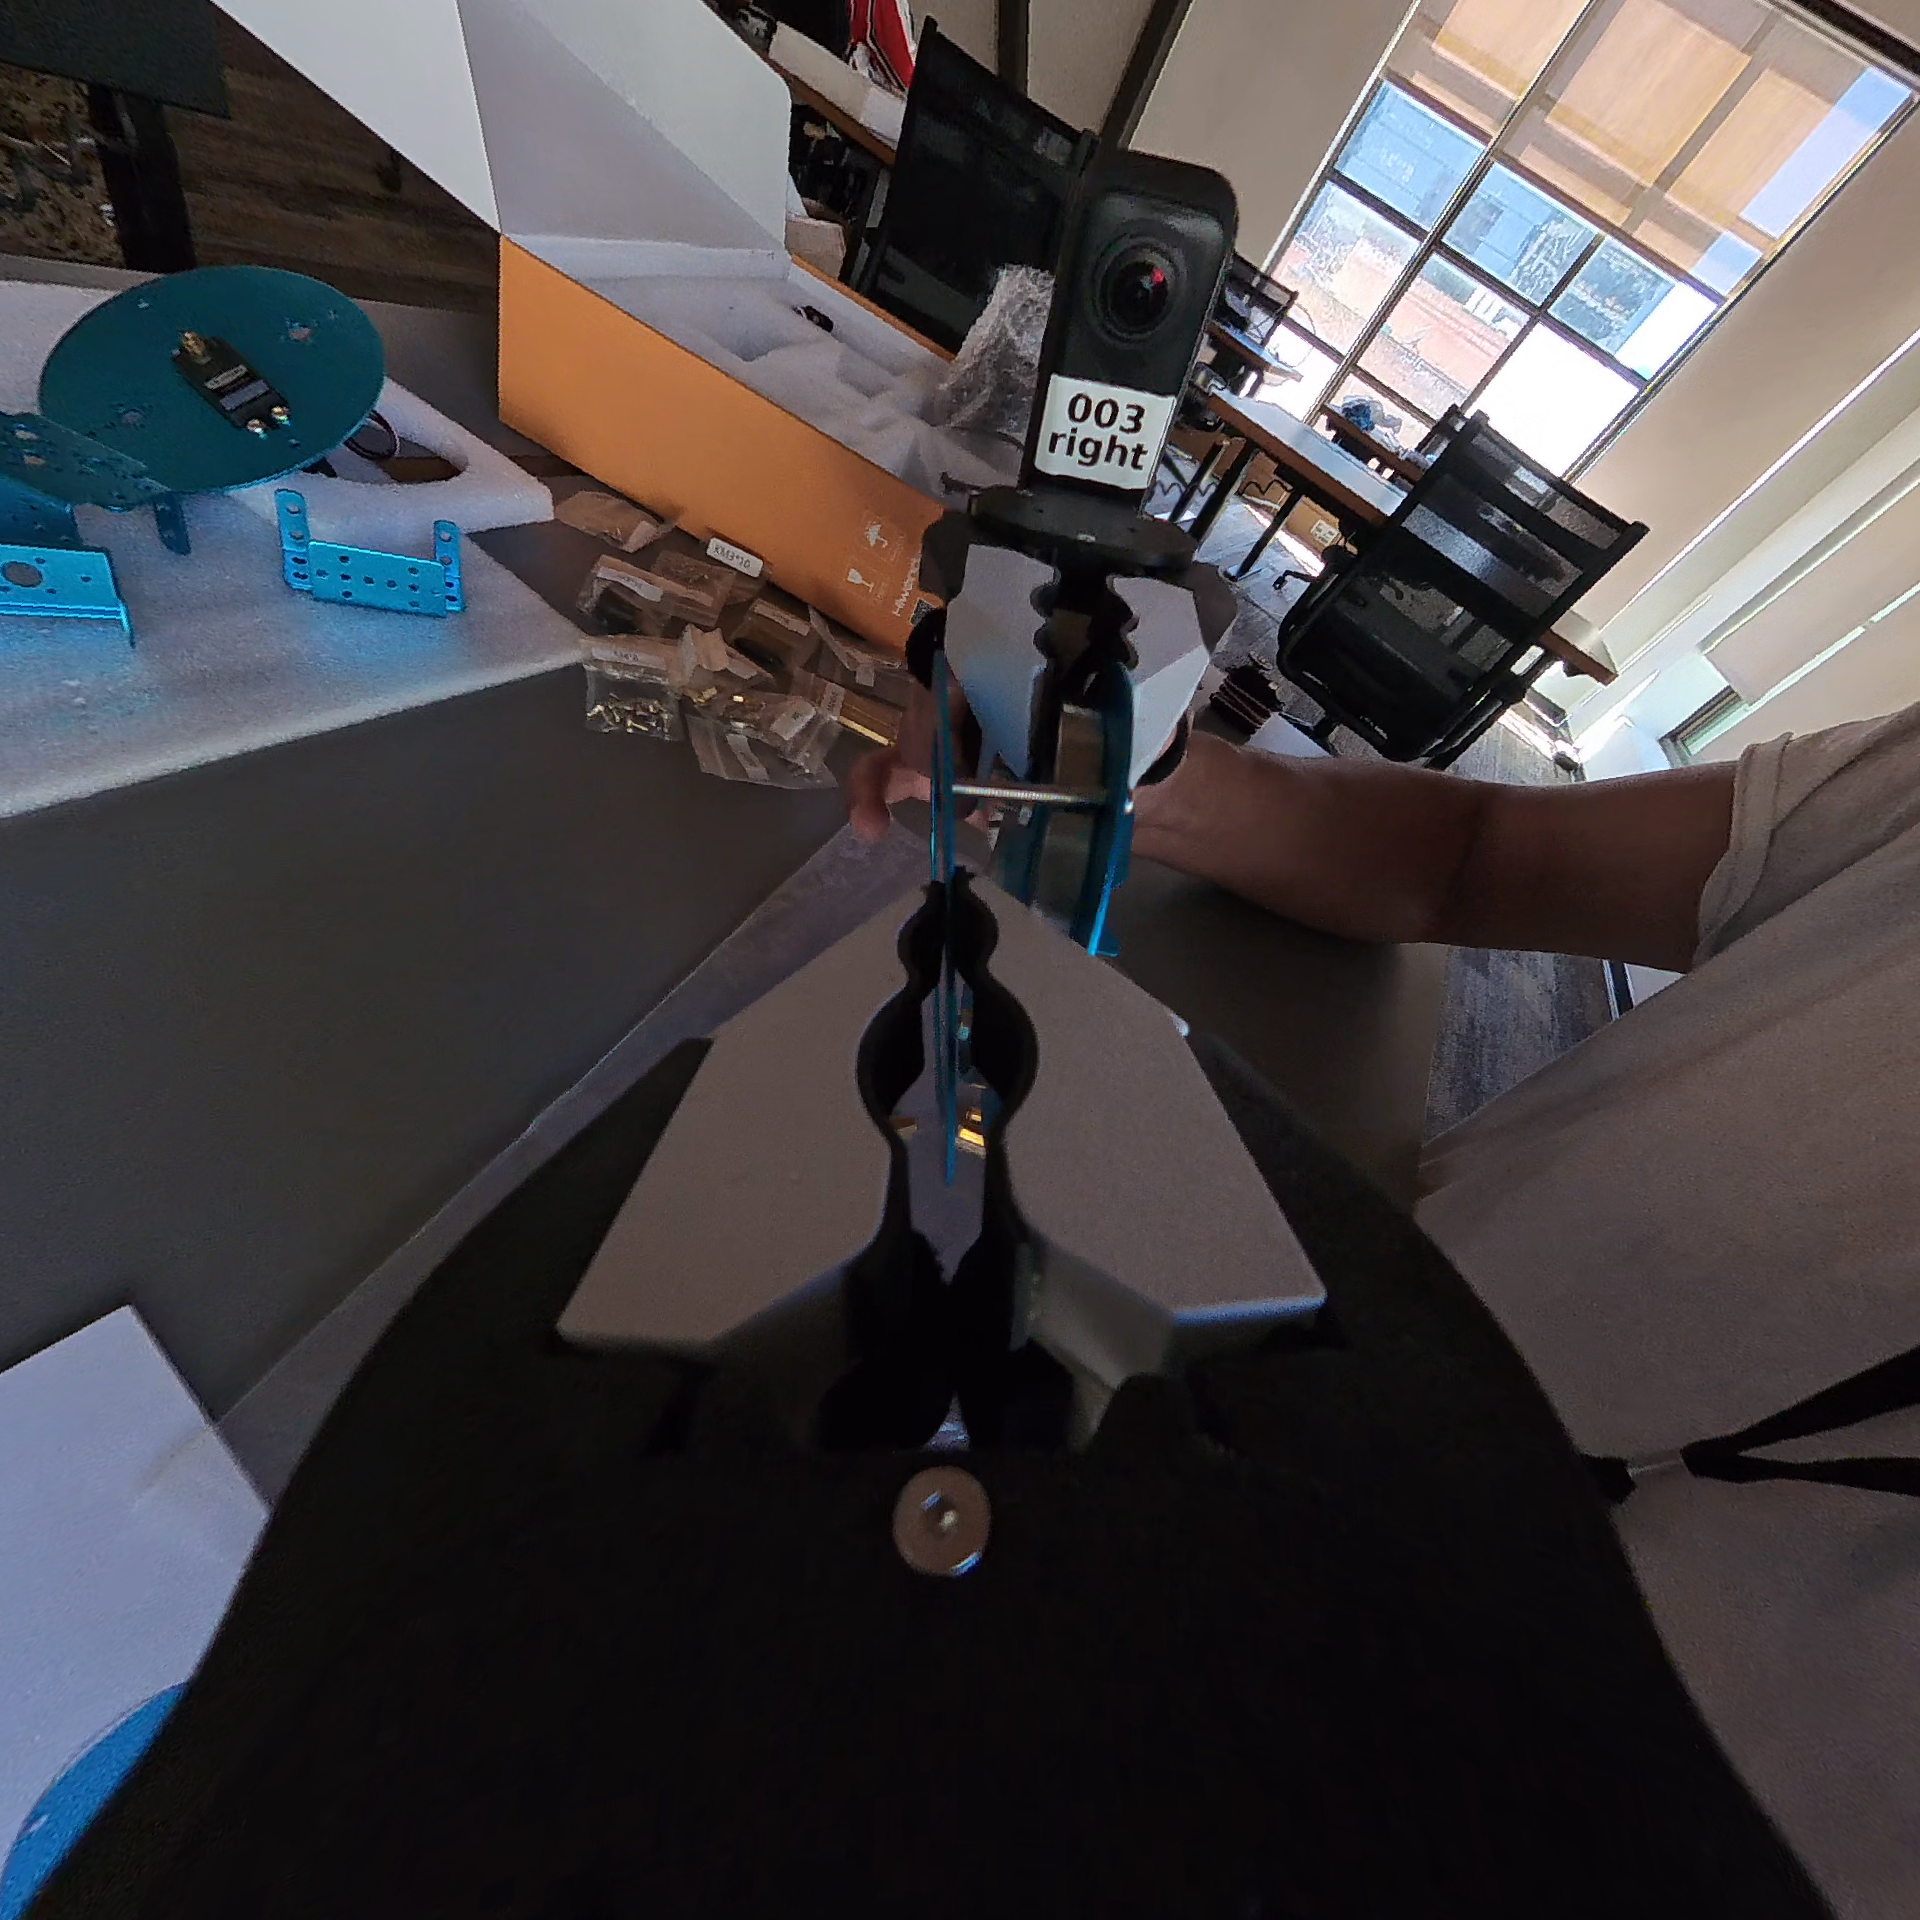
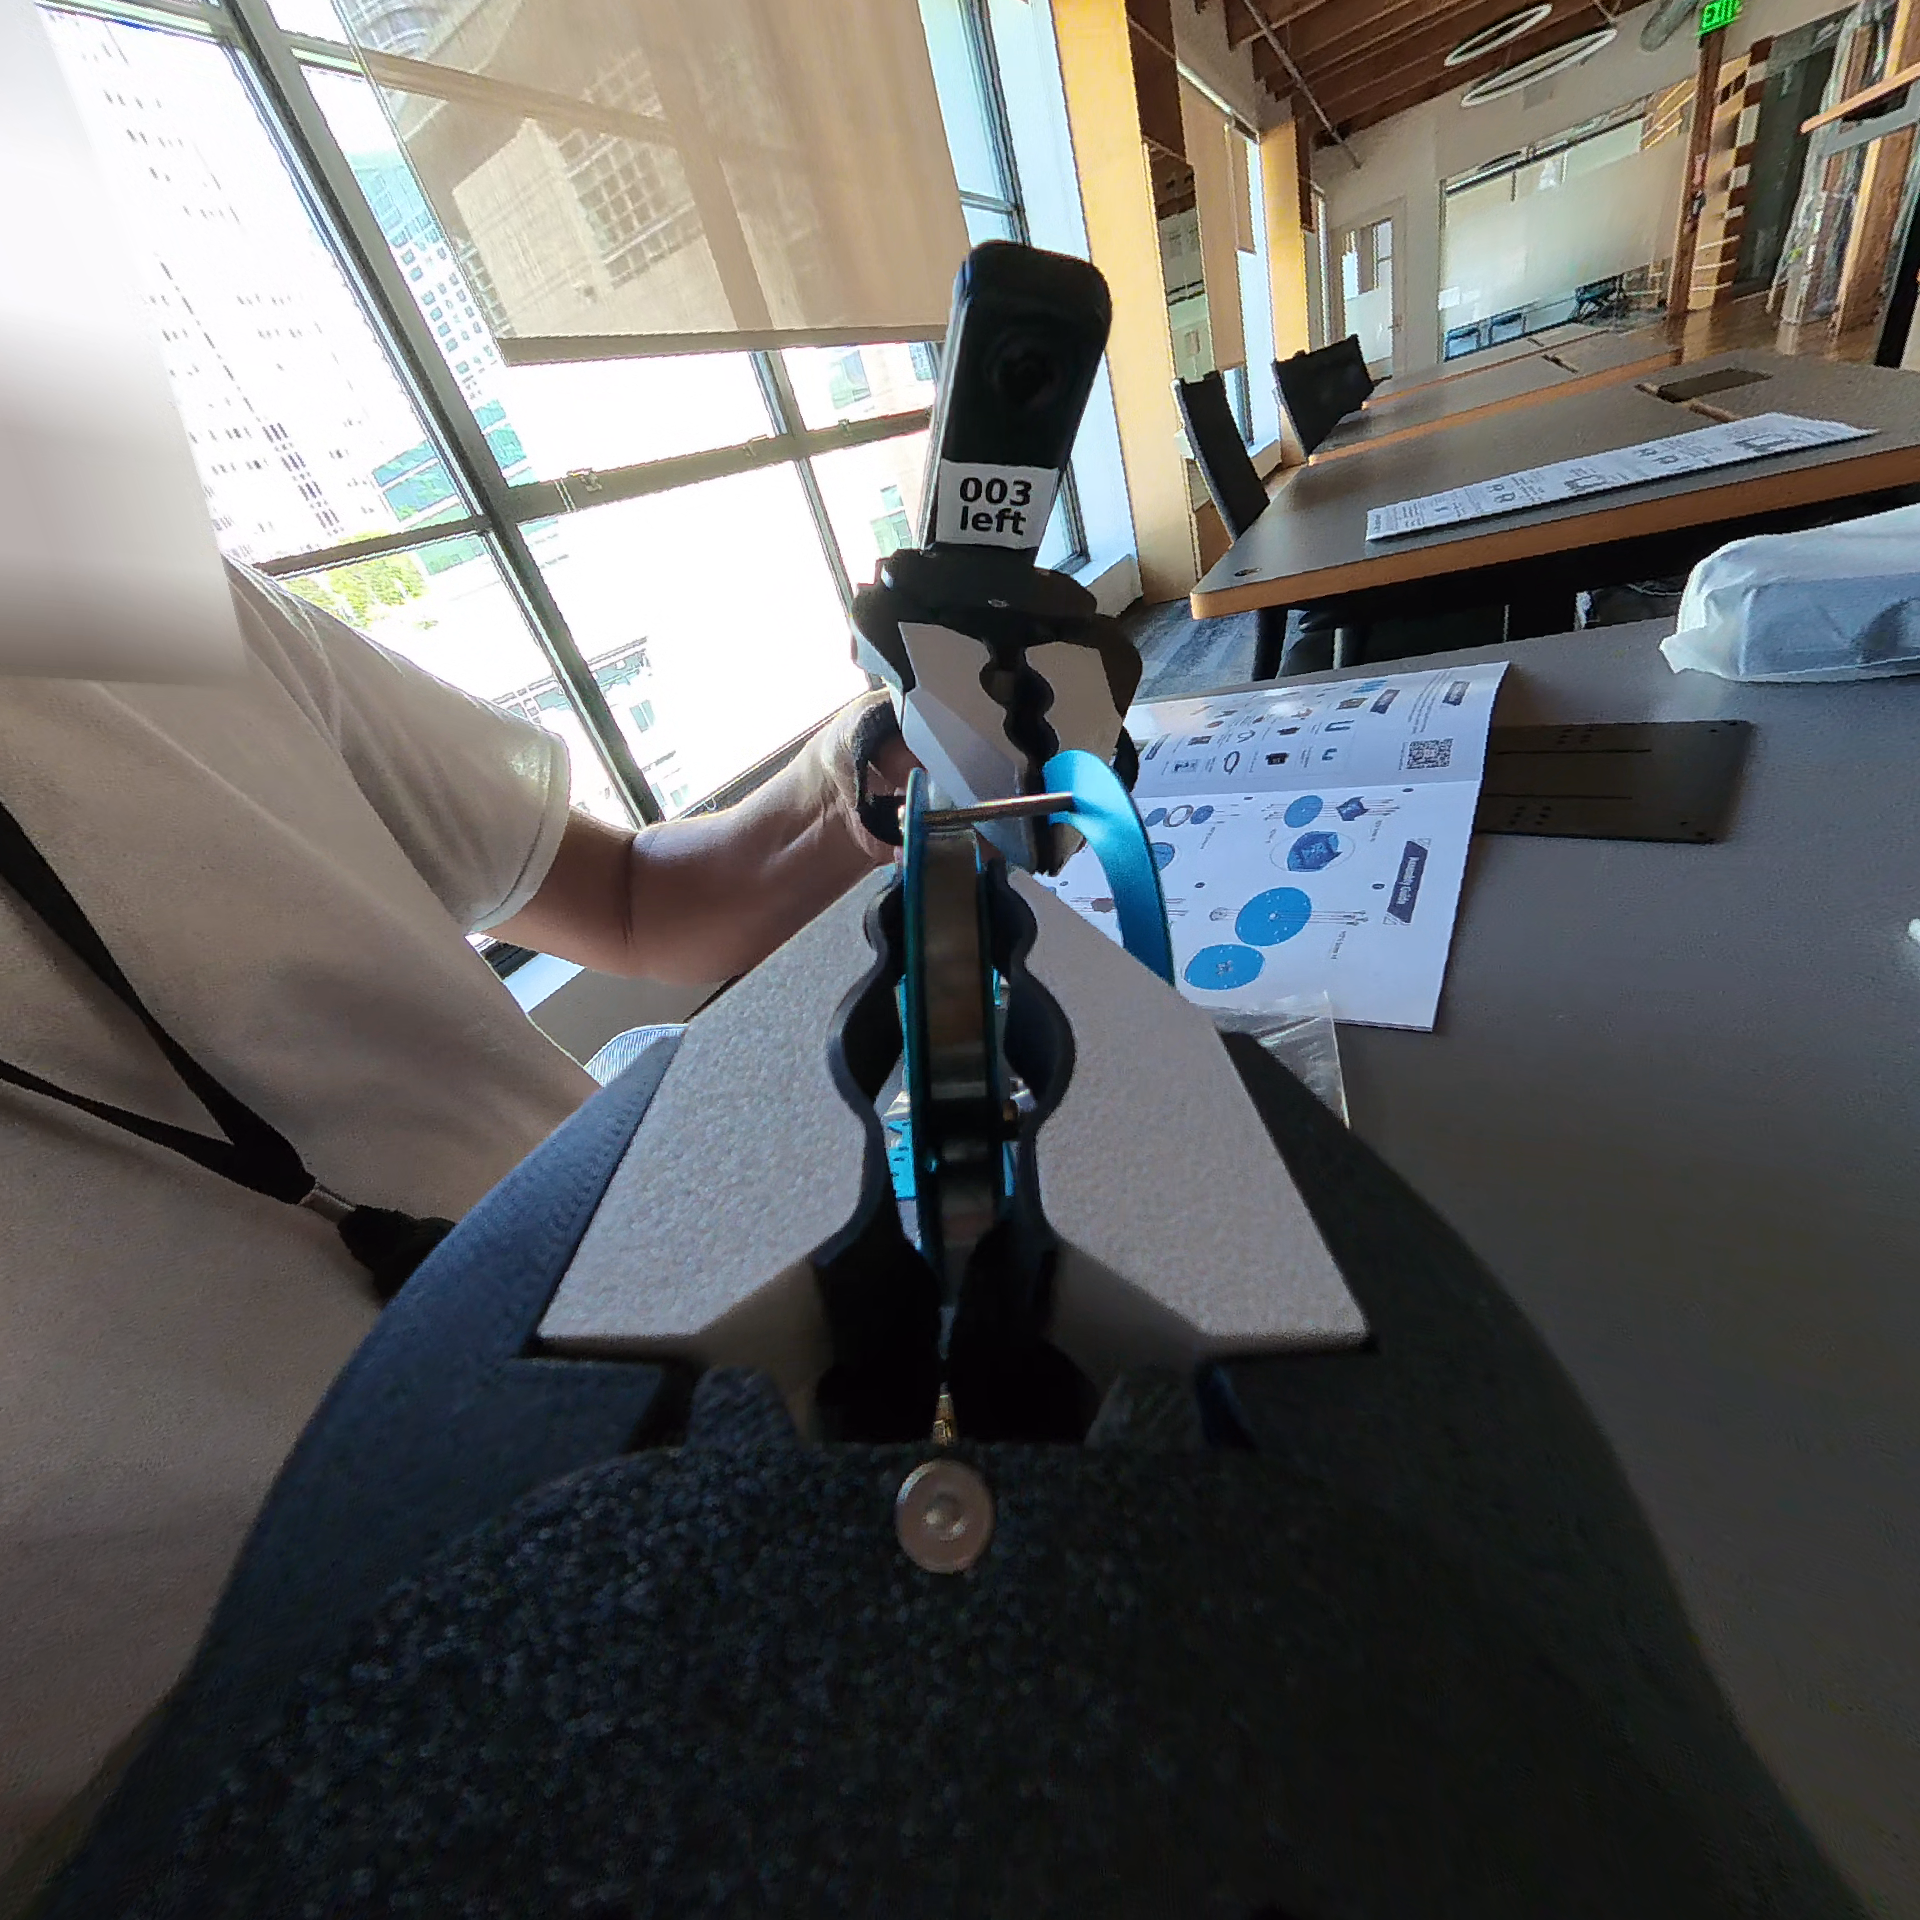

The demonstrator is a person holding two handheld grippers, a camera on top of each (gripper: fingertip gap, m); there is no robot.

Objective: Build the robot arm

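Note:
My left gripper (image 1: 951, 888) is shut on a thin blue metal disc (image 1: 943, 1049), seen edge-on between its pads. It faces my right gripper (image 1: 1081, 717), tips close together. My right gripper (image 2: 945, 878) is shut on a blue disc assembly (image 2: 916, 997) with a silver metal part sandwiched in it; it also shows in the left wrist view (image 1: 1112, 831). A thin metal rod (image 2: 1003, 808) spans between the two blue pieces; it also shows in the left wrist view (image 1: 1029, 795). In the right wrist view the left gripper (image 2: 1023, 821) holds its blue disc (image 2: 1117, 862) above the grey table.
A teal round plate with a servo (image 1: 213, 374) and a blue U-bracket (image 1: 369, 566) lie on white foam at left. An orange box (image 1: 707, 436) and bags of screws (image 1: 717, 675) lie behind. An instruction sheet (image 2: 1340, 831) and a black plate (image 2: 1621, 779) lie on the grey table (image 2: 1662, 1143). My two grippers' fingertips are within a few centimetres of each other.

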